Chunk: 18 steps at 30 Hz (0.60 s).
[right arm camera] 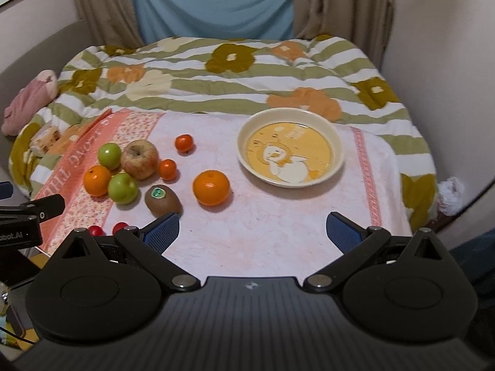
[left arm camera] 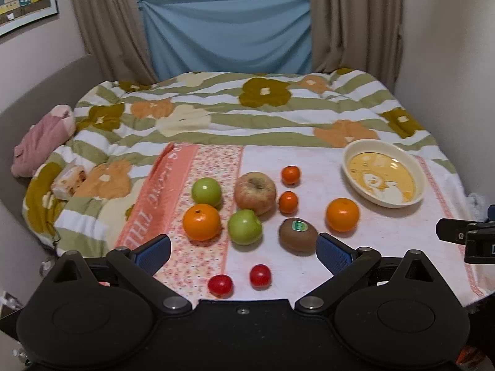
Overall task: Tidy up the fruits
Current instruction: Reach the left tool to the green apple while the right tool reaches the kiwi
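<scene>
We hold the left gripper low over the near edge of a pink towel spread on a flowered quilt; its blue-padded jaws stand wide apart with nothing between them. Just ahead of its right finger lies a kiwi with a green sticker, close to the pad, though we cannot tell whether they touch. Between the fingers and nearer to us sit two small red tomatoes and. Ahead of the left finger an orange rests beside a green apple; behind them are a second green apple and a reddish apple. Two small tangerines and sit to the right of the reddish apple. Further right a second orange lies alone, near an empty cream bowl with a yellow cartoon inside.

Our right gripper hovers over bare towel, jaws also spread wide and holding nothing. From it the bowl sits straight ahead, the lone orange ahead to the left, and the kiwi just beyond its left finger. The rest of the fruit clusters further left. A pink cloth bundle lies at the quilt's far left edge.
</scene>
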Tool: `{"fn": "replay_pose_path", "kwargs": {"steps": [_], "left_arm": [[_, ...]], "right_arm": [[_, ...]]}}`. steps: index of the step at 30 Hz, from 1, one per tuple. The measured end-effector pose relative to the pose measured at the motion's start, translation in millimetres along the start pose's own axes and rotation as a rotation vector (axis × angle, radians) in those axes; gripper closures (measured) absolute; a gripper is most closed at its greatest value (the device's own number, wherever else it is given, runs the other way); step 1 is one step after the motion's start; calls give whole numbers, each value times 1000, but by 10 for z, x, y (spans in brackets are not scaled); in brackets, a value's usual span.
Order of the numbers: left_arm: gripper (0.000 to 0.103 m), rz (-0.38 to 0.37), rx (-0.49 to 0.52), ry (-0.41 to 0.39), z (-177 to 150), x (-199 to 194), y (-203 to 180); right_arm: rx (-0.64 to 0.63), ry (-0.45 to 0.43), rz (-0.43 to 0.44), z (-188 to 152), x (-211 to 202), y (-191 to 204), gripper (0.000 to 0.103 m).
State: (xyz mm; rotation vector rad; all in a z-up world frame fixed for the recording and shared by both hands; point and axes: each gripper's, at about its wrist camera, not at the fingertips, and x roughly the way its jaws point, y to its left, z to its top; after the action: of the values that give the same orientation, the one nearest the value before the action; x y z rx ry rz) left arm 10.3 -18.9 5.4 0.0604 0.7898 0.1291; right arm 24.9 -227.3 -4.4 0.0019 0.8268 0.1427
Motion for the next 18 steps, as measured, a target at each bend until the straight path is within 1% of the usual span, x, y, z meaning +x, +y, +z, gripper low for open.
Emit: {"fn": "replay_pose_path", "kwargs": {"steps": [3,6,8,13,18], "left_arm": [[2,42,0,13,-1,106,-5],[2,77,12,42,-14,267,-8],[2,89,17,59,-16,363,27],[2,90,27,90,-22,592,147],[2,26,8,150,5,899,284]], "right_arm": [[-45,0,47,34,145,18,0],[-86,3,96,26,333,78,0],[-108,11,118,22,468,131,0],[-123,33,151,25,760,297,0],[-141,59,162,4,1030,483,0]]}}
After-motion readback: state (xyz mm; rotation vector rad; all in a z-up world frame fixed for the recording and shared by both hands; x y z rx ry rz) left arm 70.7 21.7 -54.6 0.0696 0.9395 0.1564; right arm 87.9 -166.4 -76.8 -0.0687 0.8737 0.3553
